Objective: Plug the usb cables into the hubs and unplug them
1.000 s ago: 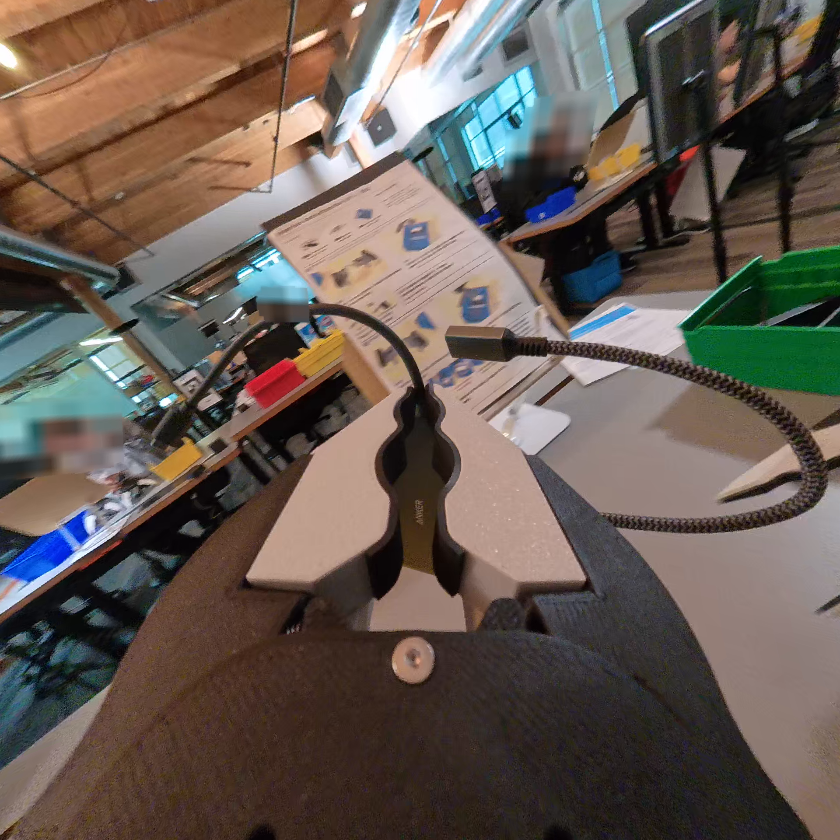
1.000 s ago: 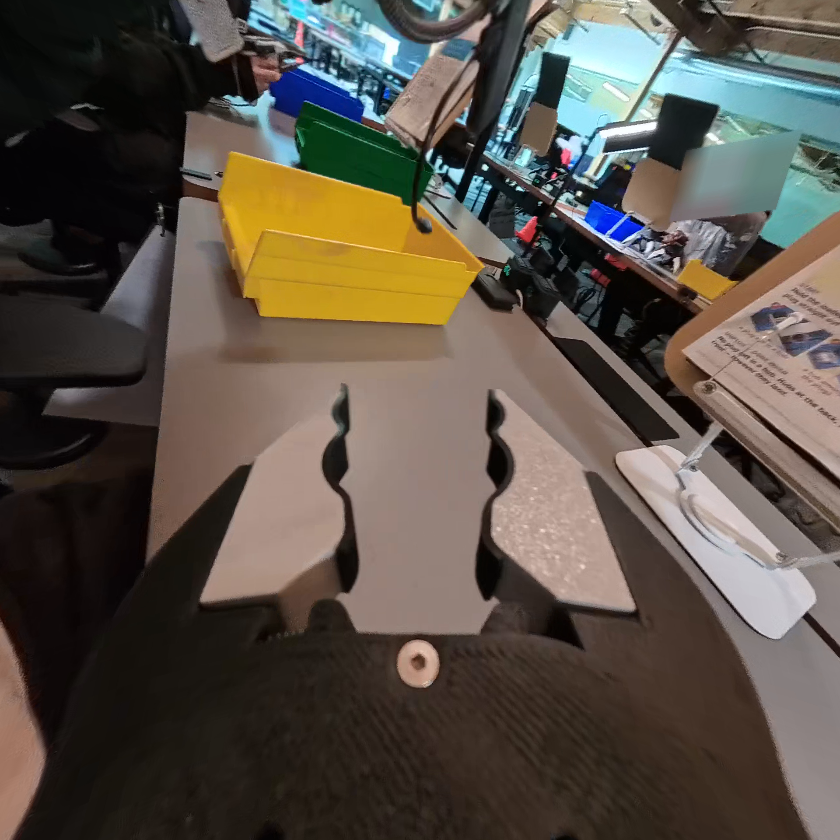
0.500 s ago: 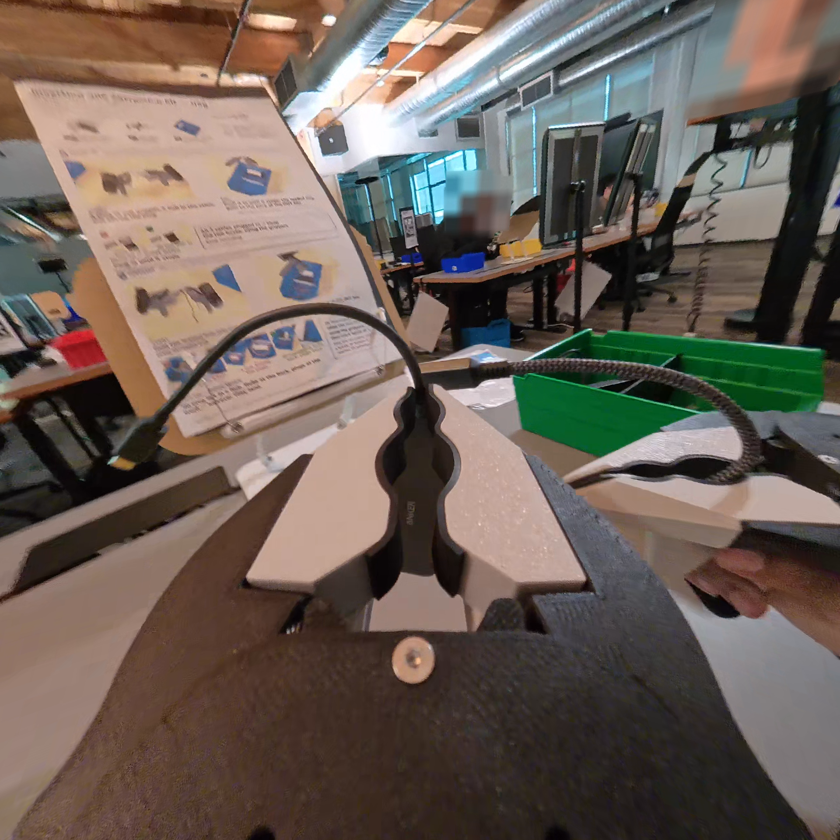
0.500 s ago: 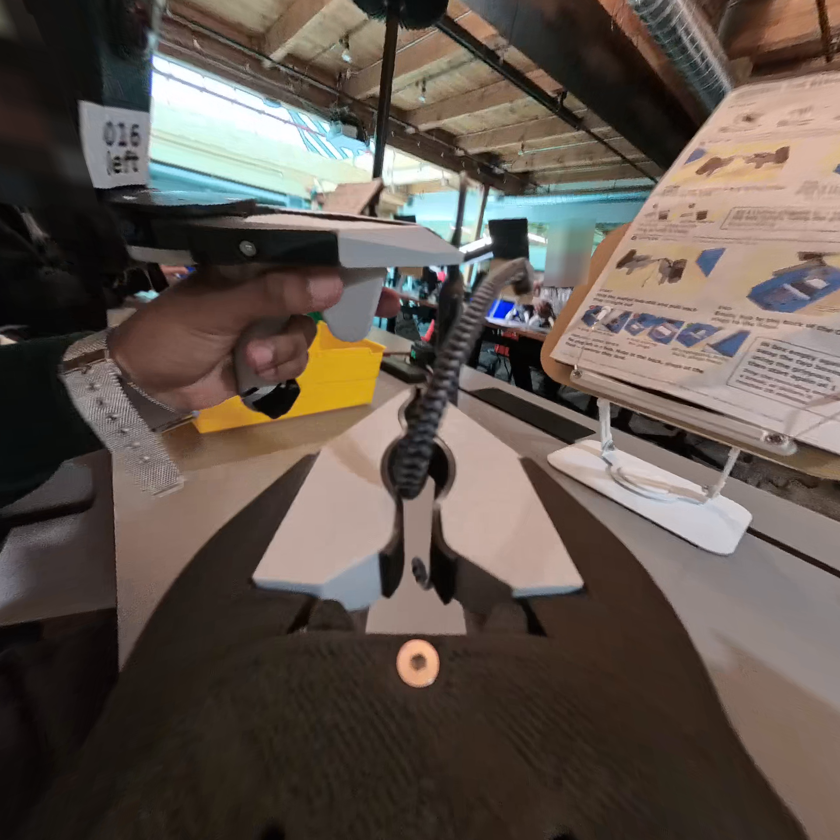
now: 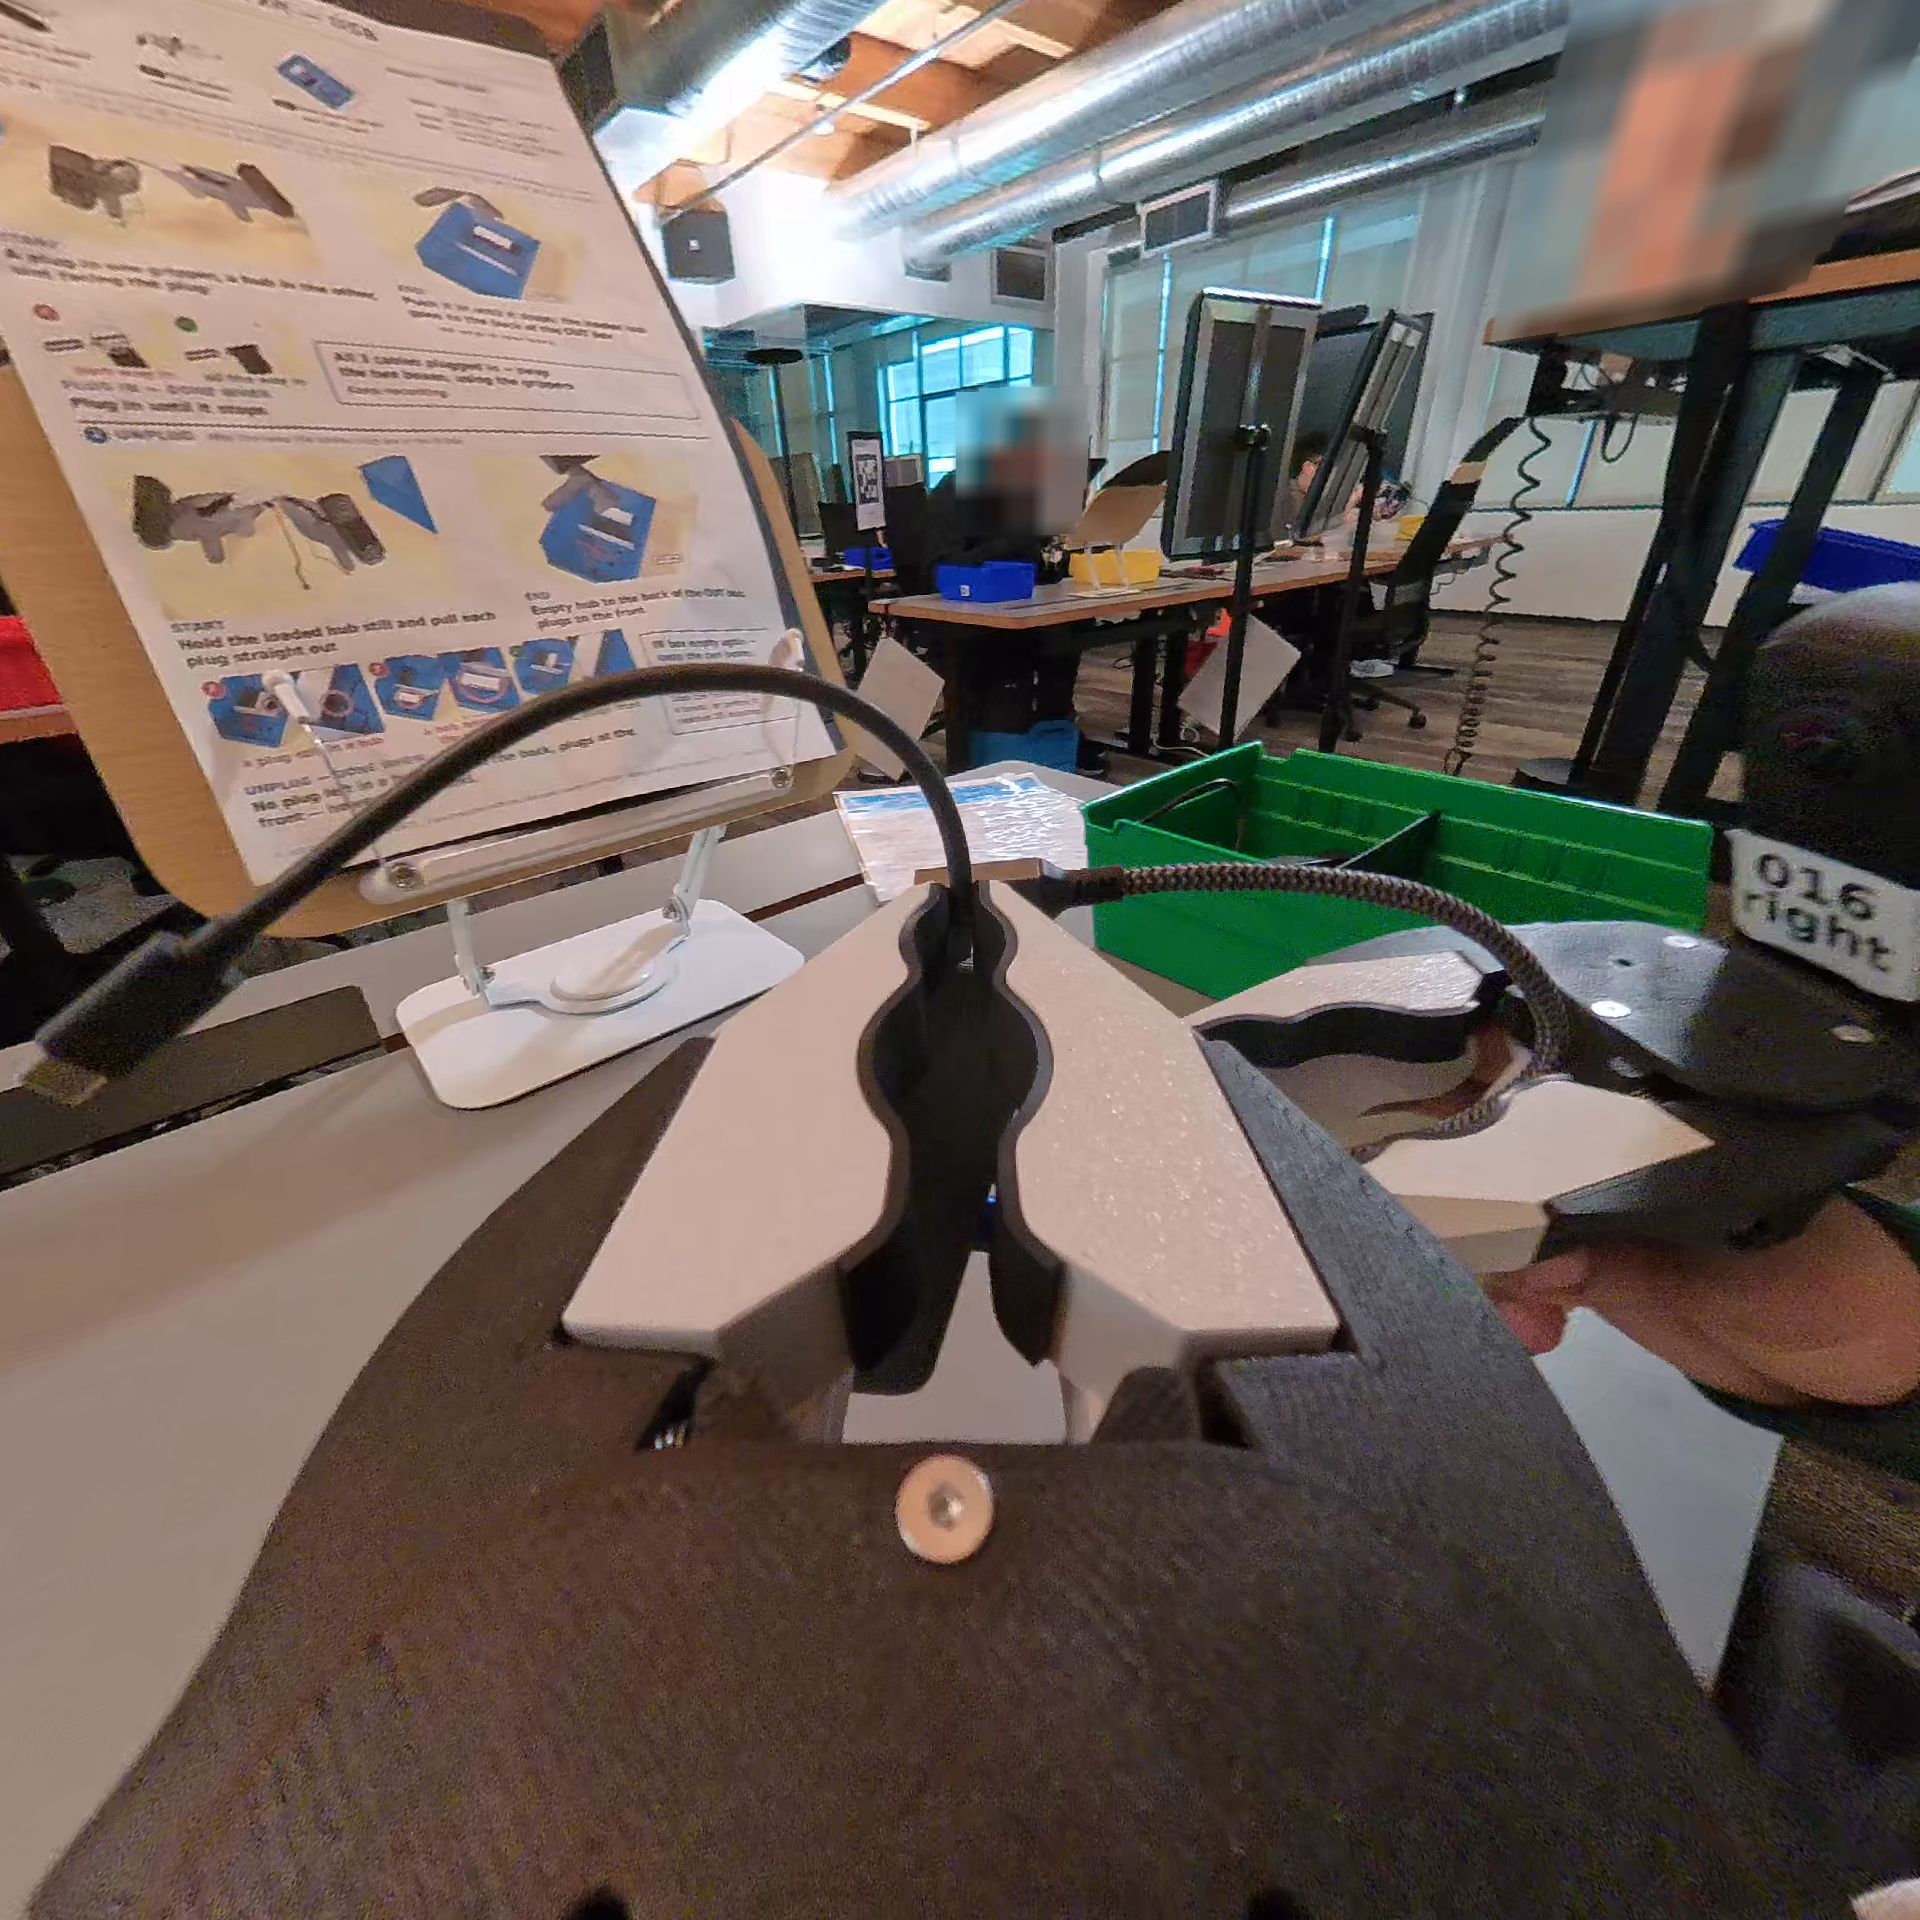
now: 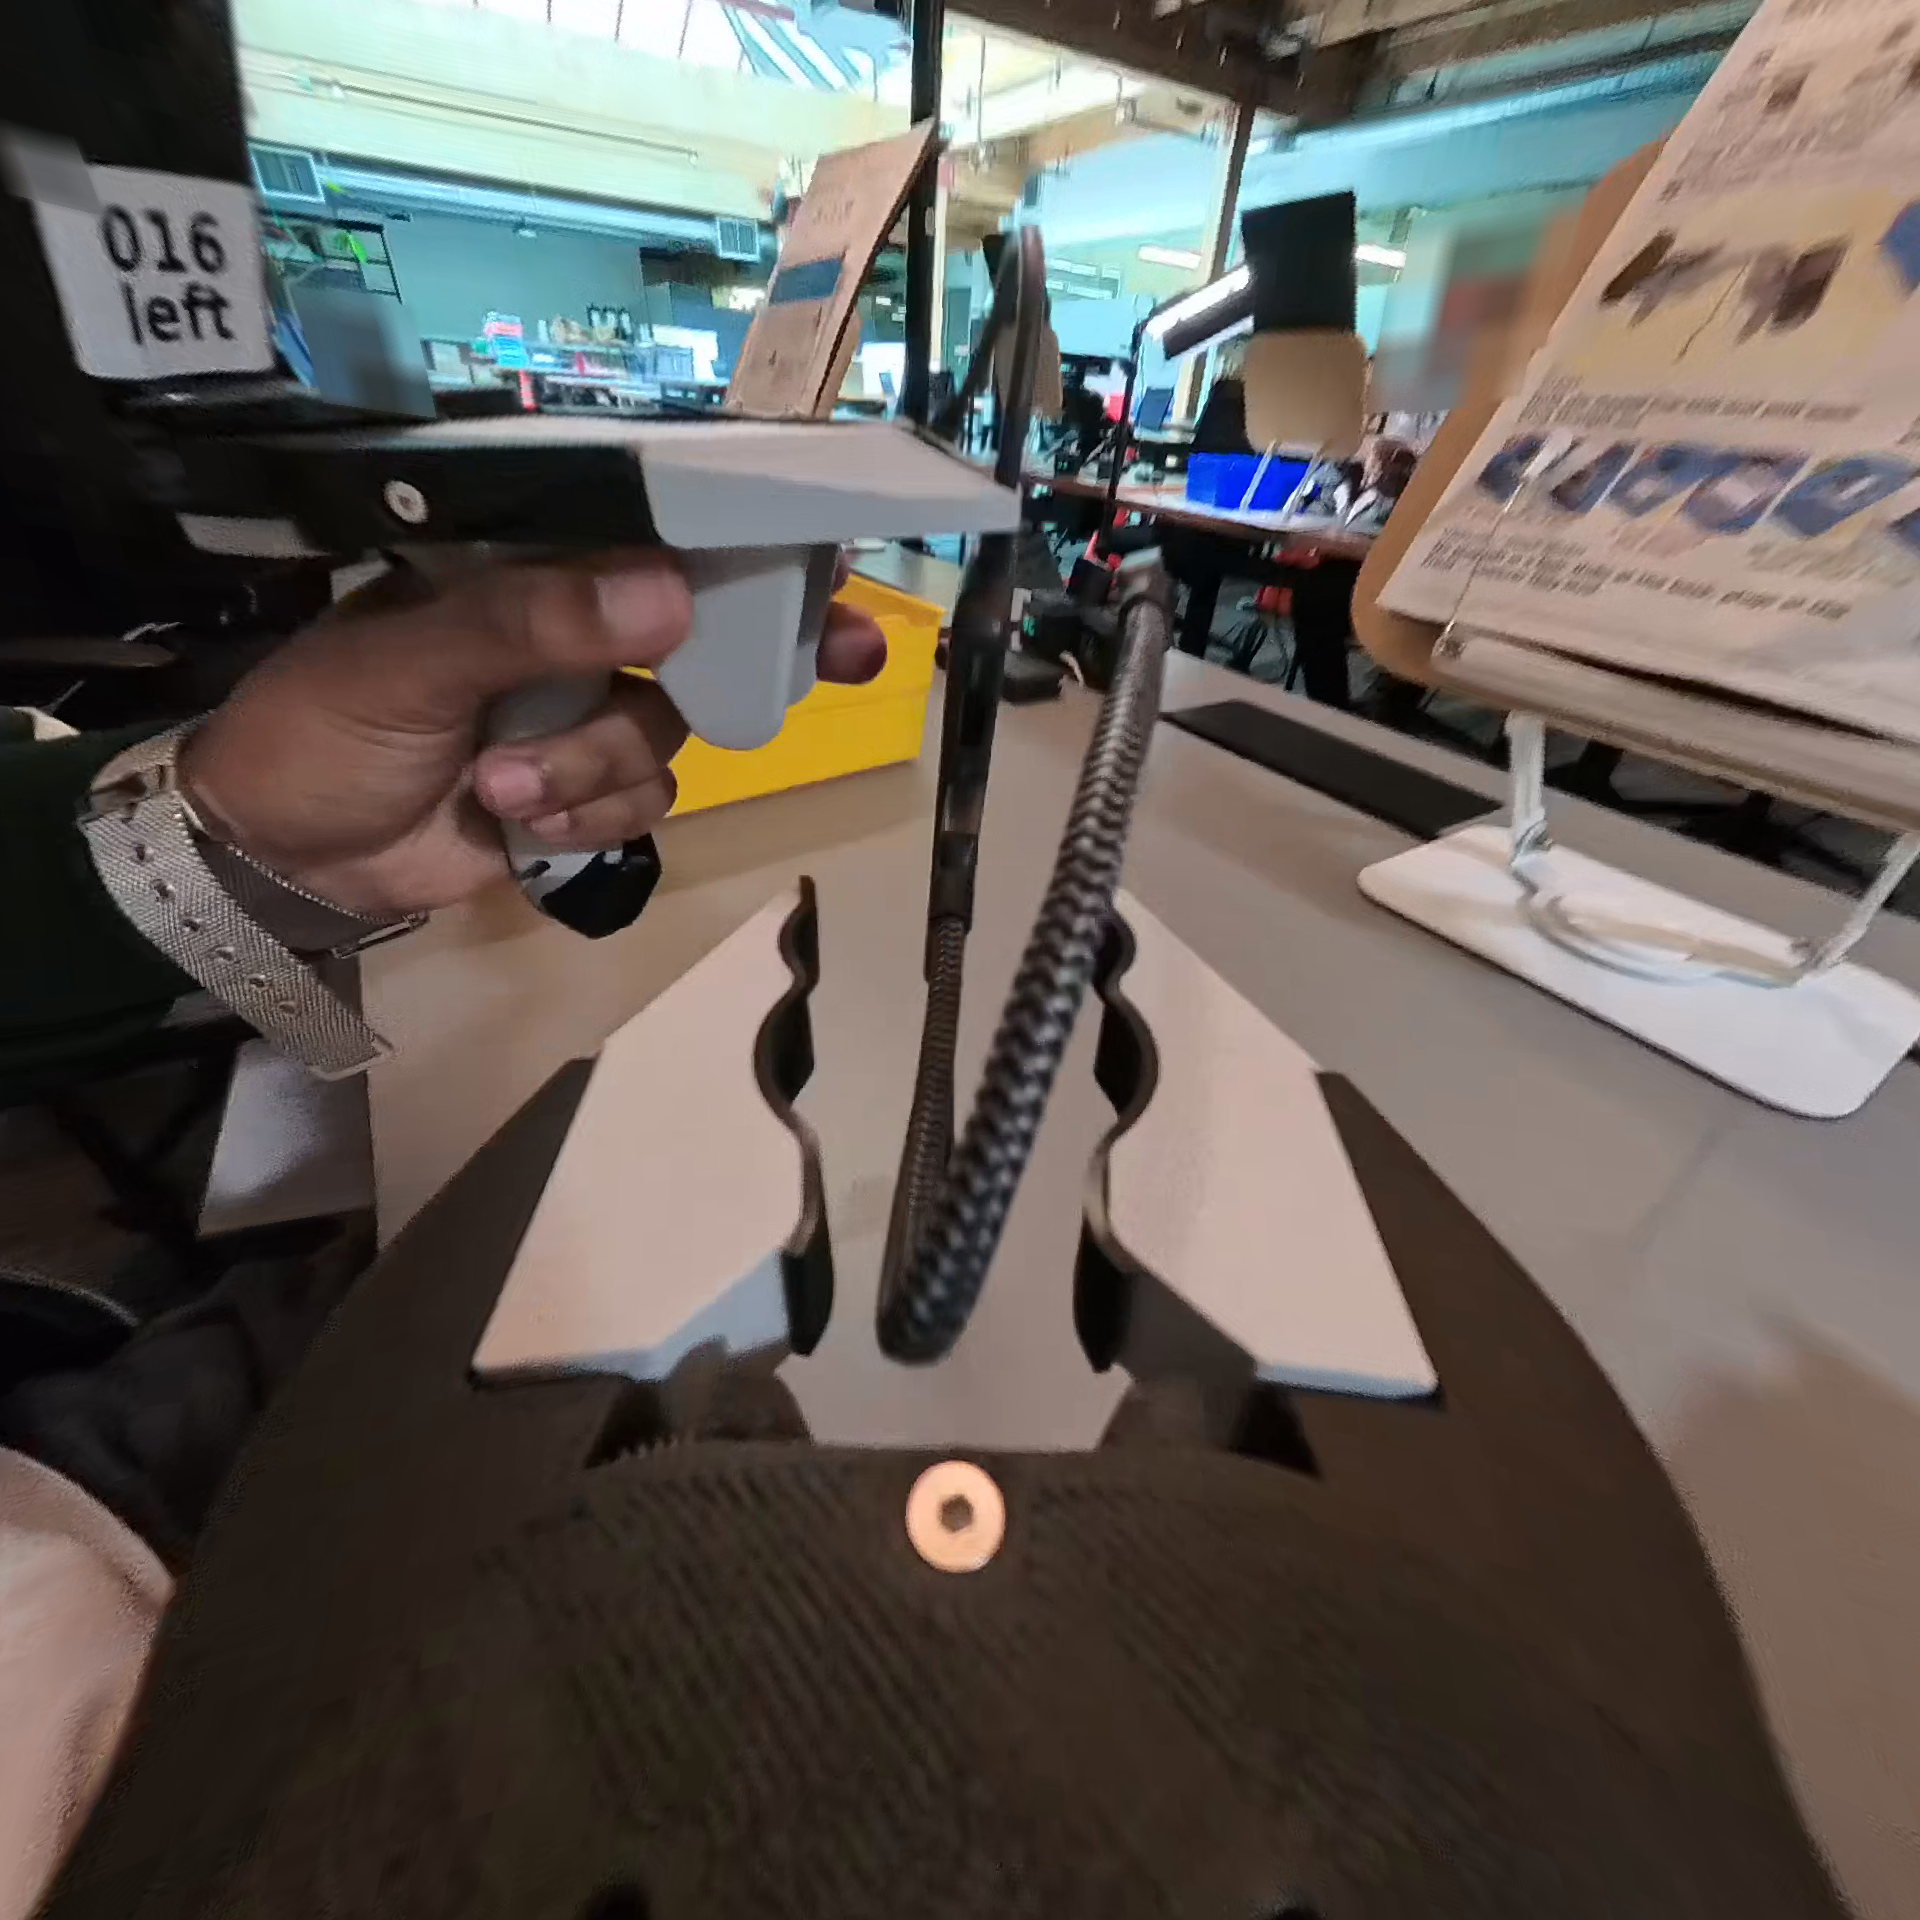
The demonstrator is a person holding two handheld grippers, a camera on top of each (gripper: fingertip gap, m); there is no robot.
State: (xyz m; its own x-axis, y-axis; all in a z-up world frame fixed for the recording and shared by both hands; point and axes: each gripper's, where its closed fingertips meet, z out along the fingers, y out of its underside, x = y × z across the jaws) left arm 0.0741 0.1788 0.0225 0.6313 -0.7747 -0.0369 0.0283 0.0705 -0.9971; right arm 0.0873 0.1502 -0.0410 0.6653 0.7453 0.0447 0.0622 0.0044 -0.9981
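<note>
My left gripper [image 5: 961, 899] is shut on a slim dark hub [image 5: 951, 1091]. The hub's thin black lead [image 5: 540, 717] arches left to a free plug [image 5: 73, 1060]. In the right wrist view the left gripper [image 6: 831, 488] is side-on in a hand, and the hub [image 6: 966, 727] hangs upright under it. A braided cable [image 6: 1039, 1018] runs down from the hub's lower end, loops between my right fingers and rises to its free end [image 6: 1143, 603]. My right gripper [image 6: 961, 904] is open around that loop and does not touch it. It also shows in the left wrist view [image 5: 1475, 1049].
An instruction board on a white stand [image 5: 582, 987] stands at the far side of the grey table [image 6: 1558, 1299]. A green bin [image 5: 1403, 862] sits behind the right gripper. A yellow bin [image 6: 831, 727] sits behind the left gripper's hand.
My right gripper came over to the left one and shut on the braided cable, and has now opened around it. The left gripper kept the hub and turned towards the board.
</note>
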